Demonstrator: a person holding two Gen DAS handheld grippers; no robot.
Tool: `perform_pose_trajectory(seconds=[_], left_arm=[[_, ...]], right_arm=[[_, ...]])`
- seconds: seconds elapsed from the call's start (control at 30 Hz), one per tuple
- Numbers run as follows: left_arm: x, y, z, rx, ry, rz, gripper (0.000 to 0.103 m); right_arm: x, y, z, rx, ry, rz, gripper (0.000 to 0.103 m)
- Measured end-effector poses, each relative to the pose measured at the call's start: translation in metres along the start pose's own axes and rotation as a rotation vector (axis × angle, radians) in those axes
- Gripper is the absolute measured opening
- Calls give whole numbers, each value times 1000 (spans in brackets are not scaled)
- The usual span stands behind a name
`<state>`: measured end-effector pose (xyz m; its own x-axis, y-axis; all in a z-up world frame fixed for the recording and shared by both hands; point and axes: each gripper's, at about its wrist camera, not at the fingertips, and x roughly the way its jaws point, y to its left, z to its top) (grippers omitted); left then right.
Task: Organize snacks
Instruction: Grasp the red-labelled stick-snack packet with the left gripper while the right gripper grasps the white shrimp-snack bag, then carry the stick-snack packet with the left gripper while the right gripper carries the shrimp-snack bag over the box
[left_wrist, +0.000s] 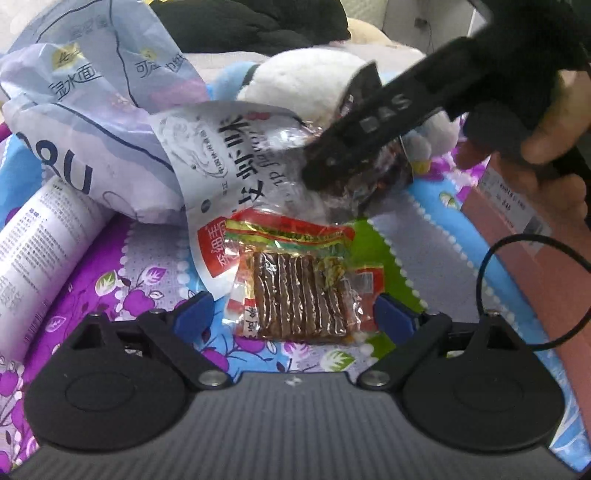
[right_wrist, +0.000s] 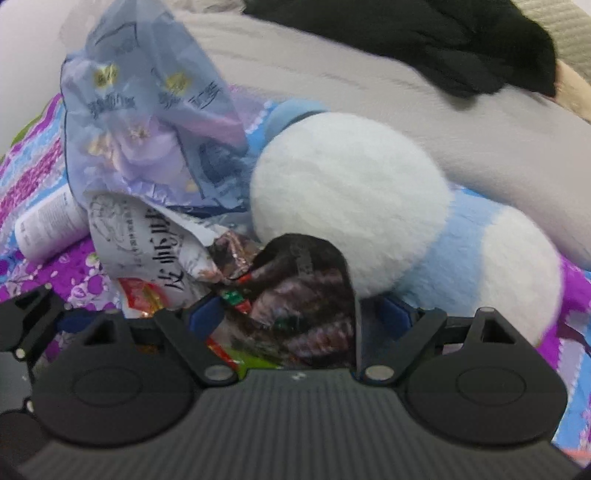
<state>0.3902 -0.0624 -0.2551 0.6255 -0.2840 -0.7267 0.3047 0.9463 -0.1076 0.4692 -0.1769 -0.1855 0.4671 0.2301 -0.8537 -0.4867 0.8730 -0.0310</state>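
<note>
A clear packet of brown ribbed snack (left_wrist: 299, 295) lies on the flowered bedspread (left_wrist: 147, 280). It sits between the blue fingertips of my left gripper (left_wrist: 295, 314), which is open and not pressing on it. Behind it lie a white printed snack bag (left_wrist: 229, 166) and a dark foil packet (left_wrist: 373, 184). My right gripper (left_wrist: 325, 166) hangs over that dark packet (right_wrist: 306, 306). In the right wrist view the right gripper (right_wrist: 301, 314) is open, with the packet between its fingers and a gap at the right pad. The white bag (right_wrist: 147, 243) lies left of it.
A large pale blue bag (left_wrist: 92, 110) is piled at the back left, with a white tube (left_wrist: 40, 266) beside it. A white and blue plush toy (right_wrist: 351, 199) crowds the right side. A pink cardboard box (left_wrist: 517, 240) stands at the right, with a hand (left_wrist: 554, 129) above it.
</note>
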Motion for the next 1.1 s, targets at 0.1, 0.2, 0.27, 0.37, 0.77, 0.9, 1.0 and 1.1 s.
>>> perform_pose_trajectory(seconds=[0.1, 0.2, 0.27, 0.37, 0.77, 0.9, 1.0, 1.1], left_arm=[[2, -4, -3, 22, 3, 12, 90], [2, -4, -7, 28, -6, 14, 88], [0, -4, -8, 29, -8, 17, 86], [-6, -1, -7, 11, -6, 11, 77], [-37, 3, -21, -33, 27, 3, 55], [-53, 7, -32, -76, 32, 2, 55], [-64, 8, -39, -116, 28, 5, 55], [-79, 13, -47, -161, 22, 8, 55]], right_arm=[[6, 7, -2, -31, 0, -4, 92], [4, 11, -7, -46, -15, -9, 83], [2, 11, -11, -25, -13, 13, 68], [-8, 19, -16, -39, -31, 15, 48], [-56, 44, -34, -71, -115, -59, 21], [-64, 47, -45, -33, -116, -83, 21], [-76, 46, -60, 9, -122, -95, 21], [-88, 52, -74, 38, -125, -111, 21]])
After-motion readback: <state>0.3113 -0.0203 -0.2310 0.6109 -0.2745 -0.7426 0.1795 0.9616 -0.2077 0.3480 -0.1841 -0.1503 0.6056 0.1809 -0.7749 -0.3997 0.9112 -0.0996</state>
